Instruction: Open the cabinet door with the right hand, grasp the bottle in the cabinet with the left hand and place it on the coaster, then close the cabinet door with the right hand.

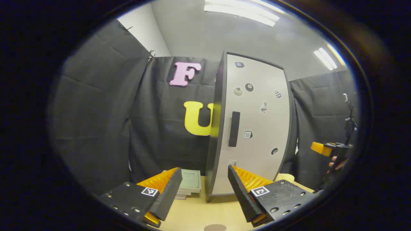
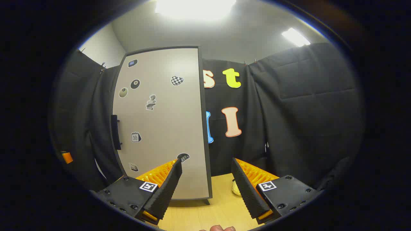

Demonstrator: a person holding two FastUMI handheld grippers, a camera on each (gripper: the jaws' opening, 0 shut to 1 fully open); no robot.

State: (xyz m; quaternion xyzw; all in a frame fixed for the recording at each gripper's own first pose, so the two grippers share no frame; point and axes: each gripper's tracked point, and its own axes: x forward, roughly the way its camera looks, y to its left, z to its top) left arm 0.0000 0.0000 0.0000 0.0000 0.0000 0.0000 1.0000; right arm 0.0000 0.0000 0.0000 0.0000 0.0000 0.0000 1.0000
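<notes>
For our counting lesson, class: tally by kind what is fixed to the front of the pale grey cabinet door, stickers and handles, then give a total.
Small picture stickers on the pale grey cabinet door: 8
Black vertical bar handle: 1
Total: 9

Pale grey cabinet door [image 1: 253, 128] with black edges, black handle [image 1: 234, 129] and small stickers (one checkered); light wooden table [image 2: 205, 211]; pale green book [image 1: 190, 179].

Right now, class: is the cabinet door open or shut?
Shut. The door lies flush across the cabinet front, handle untouched.
</notes>
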